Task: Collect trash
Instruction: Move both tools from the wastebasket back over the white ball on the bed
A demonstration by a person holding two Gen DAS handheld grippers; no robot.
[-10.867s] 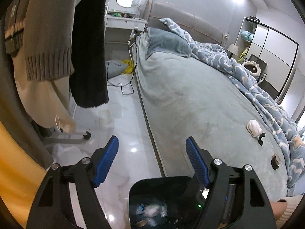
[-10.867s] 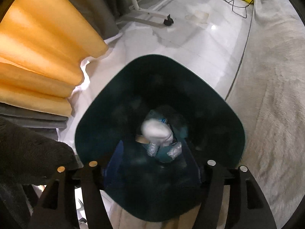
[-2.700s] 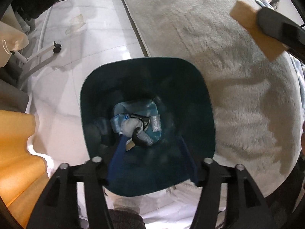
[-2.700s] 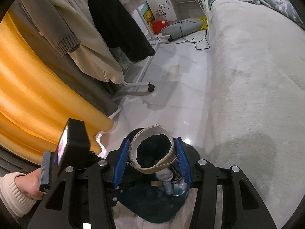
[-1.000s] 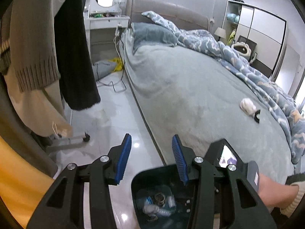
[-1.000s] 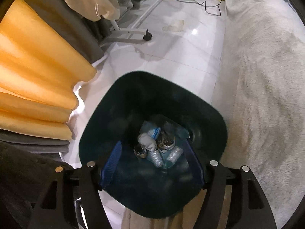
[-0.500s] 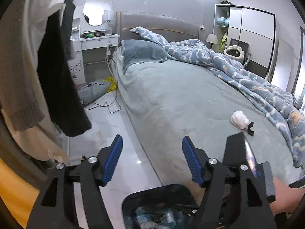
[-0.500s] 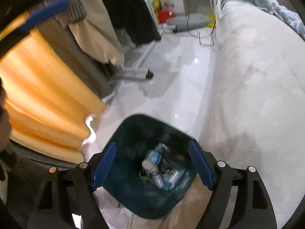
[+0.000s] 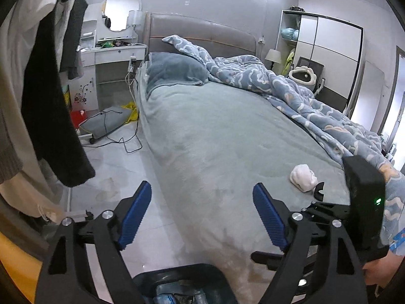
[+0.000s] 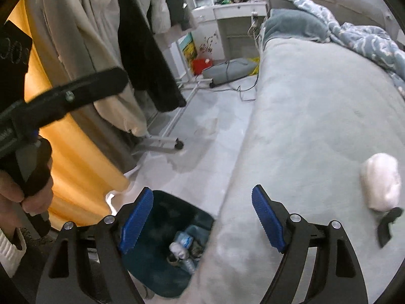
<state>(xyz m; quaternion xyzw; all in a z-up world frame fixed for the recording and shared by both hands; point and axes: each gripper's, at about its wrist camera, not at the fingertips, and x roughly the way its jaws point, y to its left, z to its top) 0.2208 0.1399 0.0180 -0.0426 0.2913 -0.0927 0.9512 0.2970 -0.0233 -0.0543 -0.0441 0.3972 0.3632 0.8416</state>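
Note:
A crumpled white wad [image 9: 303, 177] lies on the grey bed [image 9: 227, 139] with a small black curved piece [image 9: 319, 191] beside it; both show at the right of the right wrist view, the wad [image 10: 381, 183] above the black piece [image 10: 387, 224]. A dark bin [image 10: 162, 271] with bottles and scraps stands on the floor against the bed's side; its rim [image 9: 182, 272] shows low in the left wrist view. My left gripper [image 9: 202, 217] is open and empty above the bin. My right gripper [image 10: 202, 217] is open and empty, over the bin and bed edge.
Clothes on a wheeled rack [image 10: 141, 50] and an orange curtain [image 10: 76, 152] stand left of the bin. Cables and a grey device [image 9: 106, 124] lie on the floor near a white dresser [image 9: 111, 55]. A blue quilt [image 9: 291, 88] covers the bed's far side.
Both grippers have tilted up from the bin toward the bed. The right gripper let the cardboard tube go into the bin earlier; the left gripper's jaws have widened.

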